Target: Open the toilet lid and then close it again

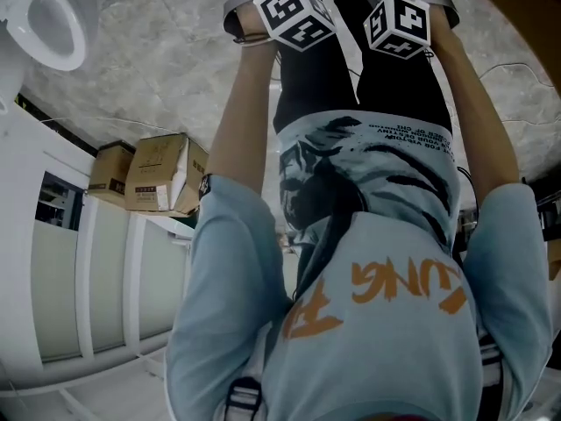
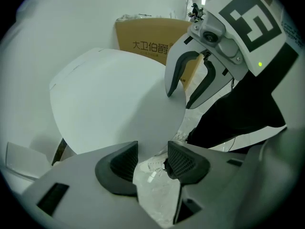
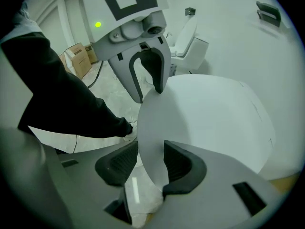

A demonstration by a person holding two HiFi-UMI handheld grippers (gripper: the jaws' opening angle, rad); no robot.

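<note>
The white toilet lid [image 2: 109, 99] fills the left gripper view as a broad oval, and it shows again as the toilet lid [image 3: 209, 123] in the right gripper view. My left gripper [image 2: 150, 163] is open, and the lid's rim lies just past its pads. My right gripper [image 3: 147, 163] is open too. The rim runs between its jaws, close against the right pad [image 3: 178, 163] and apart from the left one. Each gripper sees the other straddling the rim: right gripper [image 2: 180, 100], left gripper [image 3: 148, 94]. The head view shows only their marker cubes [image 1: 294, 11] [image 1: 399, 23]; the person's body hides the lid.
A brown cardboard box [image 2: 152, 44] stands behind the lid. Another toilet [image 1: 53, 29] with an uncovered bowl sits at the far left on the marble floor [image 1: 158, 68], with cardboard boxes [image 1: 158, 174] and white panel frames [image 1: 88, 270] nearby. The person's black trouser leg [image 3: 62, 99] is close beside the lid.
</note>
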